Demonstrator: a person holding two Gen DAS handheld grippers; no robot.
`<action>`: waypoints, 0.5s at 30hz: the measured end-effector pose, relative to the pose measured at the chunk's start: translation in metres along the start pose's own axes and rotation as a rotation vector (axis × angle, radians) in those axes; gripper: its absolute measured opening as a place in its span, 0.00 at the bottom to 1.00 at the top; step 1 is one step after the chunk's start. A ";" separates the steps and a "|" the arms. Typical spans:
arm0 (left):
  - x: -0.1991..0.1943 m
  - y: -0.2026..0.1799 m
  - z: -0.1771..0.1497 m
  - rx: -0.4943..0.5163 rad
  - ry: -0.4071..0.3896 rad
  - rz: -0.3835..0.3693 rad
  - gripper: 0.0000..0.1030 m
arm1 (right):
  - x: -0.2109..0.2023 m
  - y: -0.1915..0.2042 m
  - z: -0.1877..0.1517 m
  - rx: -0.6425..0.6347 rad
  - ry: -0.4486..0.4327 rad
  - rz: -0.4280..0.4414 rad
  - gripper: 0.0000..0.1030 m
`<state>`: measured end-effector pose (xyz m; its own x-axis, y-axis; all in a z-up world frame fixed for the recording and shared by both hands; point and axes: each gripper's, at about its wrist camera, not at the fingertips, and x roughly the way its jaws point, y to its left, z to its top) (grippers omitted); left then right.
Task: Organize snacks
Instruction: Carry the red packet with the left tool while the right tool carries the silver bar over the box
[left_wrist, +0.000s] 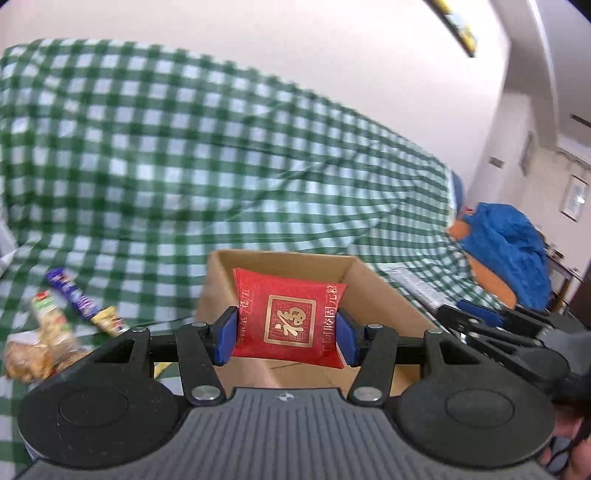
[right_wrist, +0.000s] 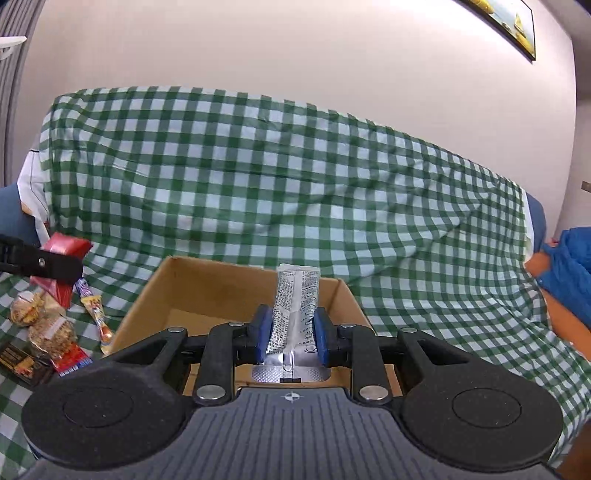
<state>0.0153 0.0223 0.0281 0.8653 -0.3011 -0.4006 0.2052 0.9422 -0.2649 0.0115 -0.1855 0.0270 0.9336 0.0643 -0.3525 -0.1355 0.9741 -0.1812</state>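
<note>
With my left gripper (left_wrist: 287, 334) clamping the red pillow-shaped packet (left_wrist: 290, 317) and my right gripper (right_wrist: 292, 334) pinching the silver foil sachet (right_wrist: 293, 310), I should centre both over the open brown cardboard box (right_wrist: 236, 280) before releasing.

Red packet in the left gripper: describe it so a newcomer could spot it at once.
Above the open cardboard box on the green-checked cloth, the left gripper clamps the red packet. Only it is plain red with a gold-framed character.

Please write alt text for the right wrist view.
The right gripper holds a silver packet upright above an open cardboard box. More snacks lie left on a green checked cloth.
</note>
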 end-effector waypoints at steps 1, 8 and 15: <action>0.000 -0.001 -0.005 0.011 -0.005 -0.009 0.58 | 0.001 -0.001 -0.001 -0.002 0.002 -0.005 0.26; 0.013 -0.022 -0.014 0.047 -0.005 -0.059 0.58 | 0.005 -0.007 -0.004 -0.014 0.013 -0.034 0.26; 0.026 -0.041 -0.026 0.071 0.030 -0.100 0.58 | 0.010 -0.009 -0.004 -0.023 0.012 -0.040 0.26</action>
<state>0.0178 -0.0283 0.0059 0.8251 -0.3976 -0.4014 0.3230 0.9149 -0.2422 0.0206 -0.1942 0.0213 0.9344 0.0228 -0.3556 -0.1062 0.9704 -0.2167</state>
